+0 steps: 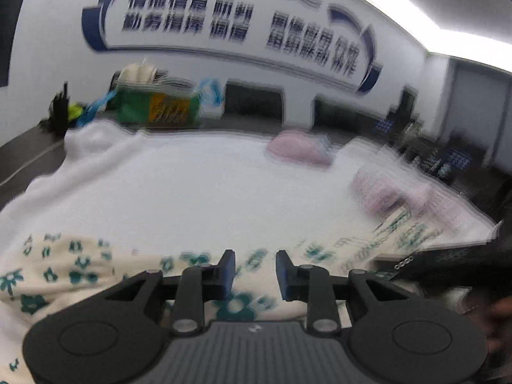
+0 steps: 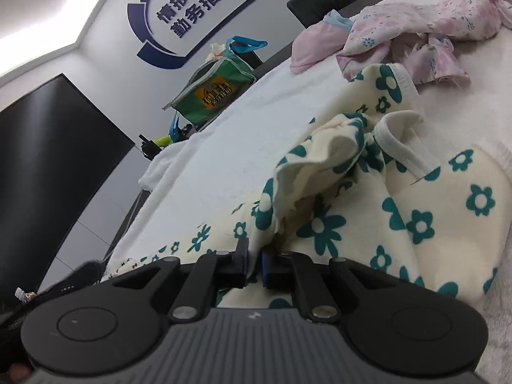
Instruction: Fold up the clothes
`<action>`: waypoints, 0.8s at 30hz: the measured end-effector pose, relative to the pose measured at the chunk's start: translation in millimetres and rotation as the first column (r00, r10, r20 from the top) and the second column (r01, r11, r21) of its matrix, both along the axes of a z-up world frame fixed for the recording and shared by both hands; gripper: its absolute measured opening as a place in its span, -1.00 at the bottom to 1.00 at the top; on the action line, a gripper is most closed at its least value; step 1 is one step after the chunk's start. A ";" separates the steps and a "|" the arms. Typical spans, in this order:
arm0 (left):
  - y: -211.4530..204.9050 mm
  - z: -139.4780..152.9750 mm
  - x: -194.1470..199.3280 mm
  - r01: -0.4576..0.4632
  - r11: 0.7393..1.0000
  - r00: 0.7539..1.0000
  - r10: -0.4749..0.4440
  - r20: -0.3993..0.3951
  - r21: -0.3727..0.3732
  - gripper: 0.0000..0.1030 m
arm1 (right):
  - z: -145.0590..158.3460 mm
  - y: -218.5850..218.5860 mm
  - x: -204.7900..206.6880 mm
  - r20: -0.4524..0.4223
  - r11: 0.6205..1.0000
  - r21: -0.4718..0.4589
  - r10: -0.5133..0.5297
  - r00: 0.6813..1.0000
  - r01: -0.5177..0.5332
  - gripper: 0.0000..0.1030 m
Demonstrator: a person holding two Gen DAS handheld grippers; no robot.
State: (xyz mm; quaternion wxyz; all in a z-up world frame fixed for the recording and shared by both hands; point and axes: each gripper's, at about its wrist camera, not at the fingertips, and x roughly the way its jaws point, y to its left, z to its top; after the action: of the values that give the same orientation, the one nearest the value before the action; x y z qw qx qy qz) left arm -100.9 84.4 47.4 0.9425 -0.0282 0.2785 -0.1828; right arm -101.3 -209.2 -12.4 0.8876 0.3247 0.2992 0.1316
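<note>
A cream garment with teal flowers (image 1: 80, 275) lies crumpled on a white fleecy cover (image 1: 192, 185). In the blurred left wrist view my left gripper (image 1: 255, 268) hovers just over the garment's near edge. Its fingers stand apart with nothing pinched between them; the cloth shows below the gap. In the right wrist view the same floral garment (image 2: 416, 208) is bunched into folds with a ribbed neckline turned up. My right gripper (image 2: 254, 256) is shut on a fold of that cloth, which rises from between the blue pads.
Pink floral clothes (image 2: 432, 22) and a plain pink piece (image 2: 307, 48) lie further back on the cover. A green bag with blue handles (image 2: 214, 92) stands at the far edge. A dark screen (image 2: 48, 176) is on the left, and black chairs (image 1: 252, 102) are against the wall.
</note>
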 end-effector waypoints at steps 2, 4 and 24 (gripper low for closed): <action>1.3 -14.6 2.9 -0.011 1.000 0.999 0.011 -0.040 -0.002 -0.50 | 5.1 -3.6 -5.9 0.018 1.000 -0.026 -0.010 1.000 0.011 -0.75; 3.4 -21.1 1.2 -0.016 1.000 0.999 0.016 -0.047 -0.015 -0.50 | 7.4 -10.3 -10.8 0.028 0.999 -0.037 -0.023 0.999 0.024 -0.58; 65.6 -20.5 46.2 -0.327 0.941 0.939 0.333 -0.084 0.083 -0.27 | -7.7 -14.7 -5.9 0.011 0.997 -0.009 -0.077 0.997 0.077 -0.85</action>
State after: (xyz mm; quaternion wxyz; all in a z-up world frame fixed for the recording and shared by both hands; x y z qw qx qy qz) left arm -54.7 150.0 26.8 0.9455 -0.0514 0.3212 -0.0111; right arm -107.2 -223.9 -20.1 0.8951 0.3309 0.2825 0.0974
